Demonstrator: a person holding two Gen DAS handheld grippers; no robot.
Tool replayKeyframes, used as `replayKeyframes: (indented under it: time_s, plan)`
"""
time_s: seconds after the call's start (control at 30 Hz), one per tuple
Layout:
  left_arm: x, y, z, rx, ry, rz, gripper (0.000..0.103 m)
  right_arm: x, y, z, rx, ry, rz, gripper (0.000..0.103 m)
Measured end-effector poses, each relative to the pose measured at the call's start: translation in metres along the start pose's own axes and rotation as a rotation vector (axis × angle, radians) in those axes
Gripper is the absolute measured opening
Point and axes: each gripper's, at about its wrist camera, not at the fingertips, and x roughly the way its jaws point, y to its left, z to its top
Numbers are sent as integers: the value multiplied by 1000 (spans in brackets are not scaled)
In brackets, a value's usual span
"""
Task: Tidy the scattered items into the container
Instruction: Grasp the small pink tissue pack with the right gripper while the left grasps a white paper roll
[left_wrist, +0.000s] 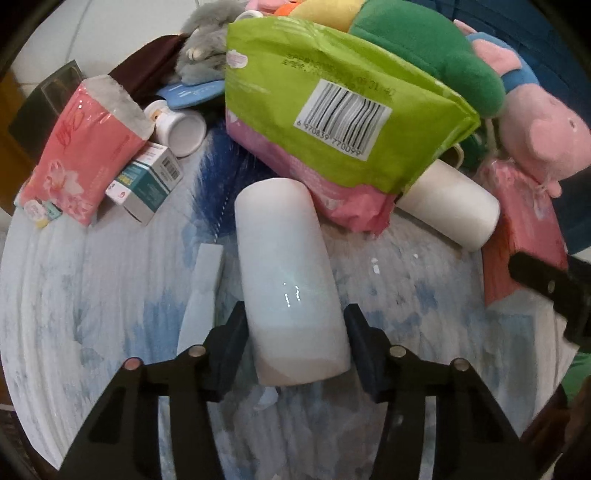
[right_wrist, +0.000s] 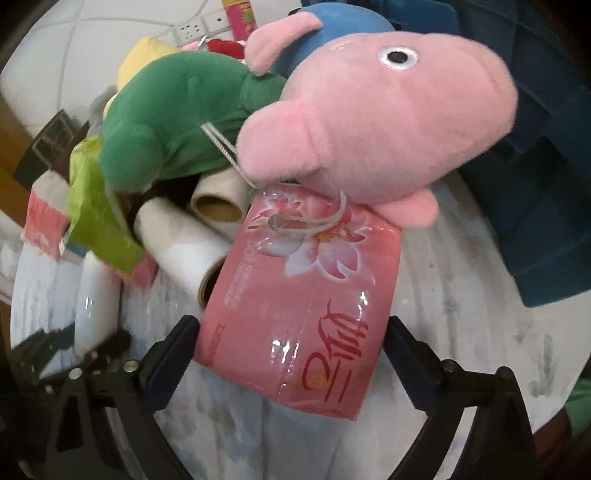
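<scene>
— White cup (left_wrist: 291, 280) on its side, right between the fingers of the left gripper (left_wrist: 293, 338). See it?

— Yes. The pads sit against both of its sides, narrow, so the left gripper is closed around the cup. It lies on the pale blue streaked tabletop (left_wrist: 92, 288).

— And the other side?

— The right gripper (right_wrist: 290, 349) straddles a pink tissue pack (right_wrist: 306, 295). Both fingers are at the pack's edges, but whether they press on it or only stand beside it, I cannot tell.

— What sits on that pack?

— A pink pig plush (right_wrist: 373, 125) rests its head over the far end, with a thin cord looped across the wrapper. A green plush (right_wrist: 184, 114) leans beside the pig.

— Anything else in the heap?

— A green and pink packet (left_wrist: 332, 110) with a barcode, lying over a white roll (left_wrist: 450, 206). Further left, a second pink tissue pack (left_wrist: 85, 147), a small box (left_wrist: 147, 184) and a white bottle (left_wrist: 177, 125), close together.

— The container?

— A dark blue bin (right_wrist: 546, 192) stands at the right edge, behind the pig, apart from both grippers
</scene>
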Motion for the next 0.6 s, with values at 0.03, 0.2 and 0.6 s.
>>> replayKeyframes:
  time_s: [0.03, 0.2, 0.6]
  plan:
    - [-2, 0, -2, 5, -1, -4, 51, -3, -1, -5, -7, 9, -2, 98]
    - [-7, -1, -10, 29, -4, -12, 51, -19, -13, -31, -42, 58, -7, 98]
    - [-3, -13, 8, 53, 3, 10, 67, -29, -16, -12, 40, 10, -47, 103]
